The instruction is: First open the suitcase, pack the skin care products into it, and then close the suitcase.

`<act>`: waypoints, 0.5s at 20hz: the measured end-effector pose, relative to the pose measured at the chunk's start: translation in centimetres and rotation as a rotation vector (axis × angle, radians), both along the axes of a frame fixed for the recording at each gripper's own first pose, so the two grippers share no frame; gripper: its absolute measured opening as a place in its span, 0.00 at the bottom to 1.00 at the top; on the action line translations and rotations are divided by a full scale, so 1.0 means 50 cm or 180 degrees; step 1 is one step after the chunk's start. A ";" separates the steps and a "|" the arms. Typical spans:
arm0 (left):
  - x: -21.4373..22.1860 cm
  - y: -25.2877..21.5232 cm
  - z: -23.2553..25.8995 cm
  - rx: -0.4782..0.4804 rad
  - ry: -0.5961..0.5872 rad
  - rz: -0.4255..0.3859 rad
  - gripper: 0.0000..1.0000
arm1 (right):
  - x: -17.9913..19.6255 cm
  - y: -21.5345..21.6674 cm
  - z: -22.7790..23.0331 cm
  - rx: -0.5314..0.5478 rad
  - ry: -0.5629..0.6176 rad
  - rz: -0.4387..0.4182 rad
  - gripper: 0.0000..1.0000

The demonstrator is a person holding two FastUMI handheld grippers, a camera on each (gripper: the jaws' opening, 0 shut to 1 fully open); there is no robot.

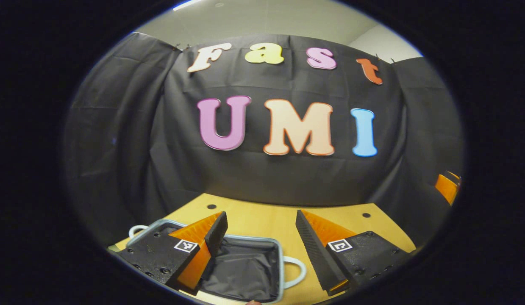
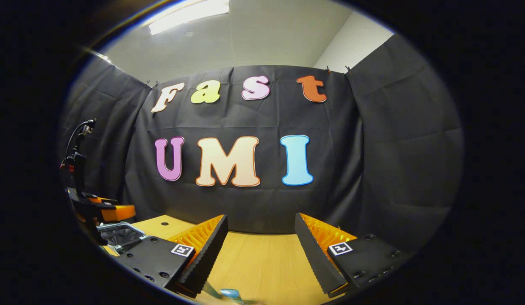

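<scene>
My left gripper (image 1: 260,231) hung wide open and empty above the open suitcase (image 1: 249,267); my right gripper (image 2: 260,235), likewise empty, risked nudging the bluish item (image 2: 231,293) below it.

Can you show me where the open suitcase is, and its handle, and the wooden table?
Open grey-rimmed suitcase with dark lining (image 1: 245,267): left gripper view, on its lining.
Pale loop handle (image 1: 298,271): left gripper view, on its curve.
Light wooden table (image 1: 266,220): left gripper view, bare top.
</scene>
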State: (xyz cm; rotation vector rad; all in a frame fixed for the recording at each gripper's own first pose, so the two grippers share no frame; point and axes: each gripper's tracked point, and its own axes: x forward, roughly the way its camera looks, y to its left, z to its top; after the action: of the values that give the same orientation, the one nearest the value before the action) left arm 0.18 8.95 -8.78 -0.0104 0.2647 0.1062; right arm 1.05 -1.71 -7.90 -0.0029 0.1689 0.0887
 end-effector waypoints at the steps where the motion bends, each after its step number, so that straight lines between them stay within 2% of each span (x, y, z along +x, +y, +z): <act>1: 0.000 -0.032 -0.018 -0.0042 0.0053 -0.0076 0.95 | -0.003 -0.007 -0.002 -0.0009 0.0009 0.0004 0.99; 10: -0.034 -0.230 -0.211 -0.0293 0.0672 -0.0522 0.95 | -0.037 -0.064 -0.028 -0.0107 0.0107 0.0034 0.99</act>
State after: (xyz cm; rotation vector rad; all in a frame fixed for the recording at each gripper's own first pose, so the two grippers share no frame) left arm -1.53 -2.57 -19.33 -0.0691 0.4800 -0.0688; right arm -0.82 -4.93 -9.33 -0.0359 0.2039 0.0967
